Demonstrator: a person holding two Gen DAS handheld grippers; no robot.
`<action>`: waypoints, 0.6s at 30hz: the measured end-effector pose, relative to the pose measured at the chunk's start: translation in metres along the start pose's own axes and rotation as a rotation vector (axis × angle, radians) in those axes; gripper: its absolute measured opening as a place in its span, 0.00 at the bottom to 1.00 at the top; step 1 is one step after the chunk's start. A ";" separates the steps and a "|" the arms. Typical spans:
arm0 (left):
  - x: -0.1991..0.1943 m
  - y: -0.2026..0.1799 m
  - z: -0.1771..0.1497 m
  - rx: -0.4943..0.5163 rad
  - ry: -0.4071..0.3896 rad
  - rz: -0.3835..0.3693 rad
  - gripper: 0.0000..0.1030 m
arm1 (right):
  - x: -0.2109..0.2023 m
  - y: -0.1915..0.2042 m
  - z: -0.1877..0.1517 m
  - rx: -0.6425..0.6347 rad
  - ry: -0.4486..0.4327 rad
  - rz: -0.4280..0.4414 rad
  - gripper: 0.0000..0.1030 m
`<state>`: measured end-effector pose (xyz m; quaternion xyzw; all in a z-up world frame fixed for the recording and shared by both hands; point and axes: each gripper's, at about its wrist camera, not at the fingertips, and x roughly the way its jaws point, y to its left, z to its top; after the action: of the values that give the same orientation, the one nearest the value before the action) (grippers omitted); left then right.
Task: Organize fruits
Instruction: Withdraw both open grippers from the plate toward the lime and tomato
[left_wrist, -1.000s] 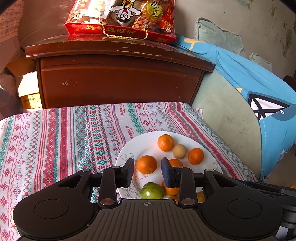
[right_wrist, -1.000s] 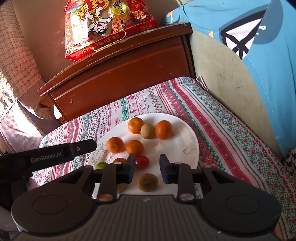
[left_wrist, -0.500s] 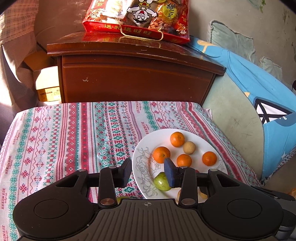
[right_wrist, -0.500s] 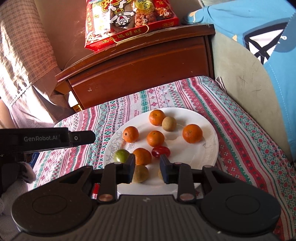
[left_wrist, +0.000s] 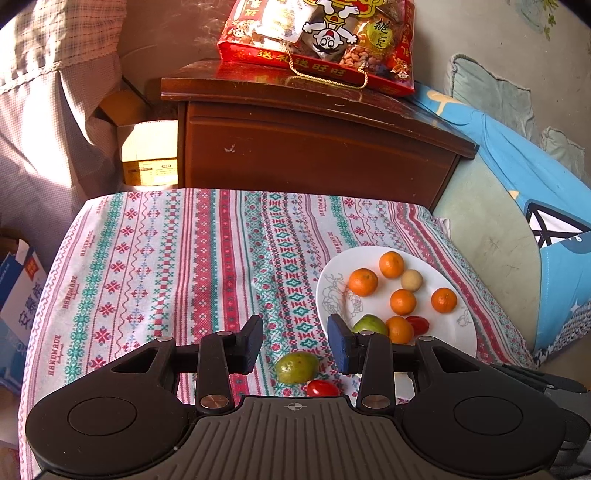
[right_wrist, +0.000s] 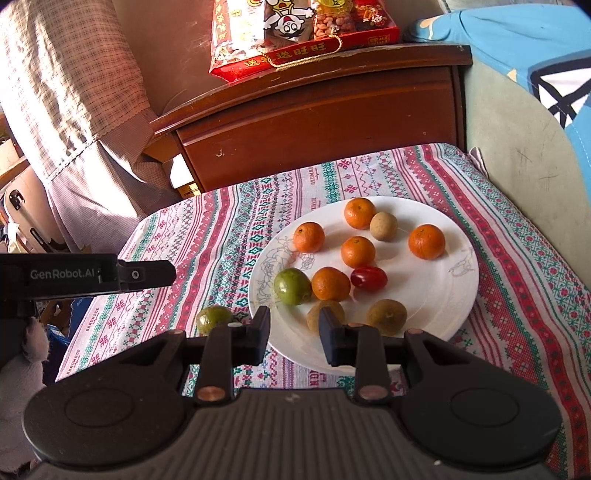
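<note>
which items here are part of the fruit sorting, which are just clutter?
Job:
white plate
oranges
green fruits
red tomatoes
brown fruits

Clutter:
snack bag
wooden cabinet
cardboard box
blue bedding

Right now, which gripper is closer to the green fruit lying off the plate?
Left. The left gripper hovers right above the green fruit; the right gripper is over the plate beside it.

Black tongs (left_wrist: 295, 345) with blue pads, copper screws, ribbed grey body, "GenRobot.AI" lettering.
</note>
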<state>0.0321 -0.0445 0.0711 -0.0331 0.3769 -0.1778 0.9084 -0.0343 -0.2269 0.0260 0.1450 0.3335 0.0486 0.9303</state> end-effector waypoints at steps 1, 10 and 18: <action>-0.002 0.002 -0.002 -0.004 0.002 0.004 0.37 | 0.000 0.002 -0.001 -0.008 0.005 0.006 0.30; -0.016 0.021 -0.017 -0.045 0.011 0.043 0.37 | 0.001 0.022 -0.016 -0.083 0.033 0.050 0.30; -0.021 0.034 -0.021 -0.072 0.002 0.069 0.37 | 0.003 0.025 -0.028 -0.085 0.061 0.072 0.30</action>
<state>0.0138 -0.0042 0.0637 -0.0527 0.3849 -0.1329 0.9118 -0.0492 -0.1957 0.0113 0.1156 0.3540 0.1008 0.9226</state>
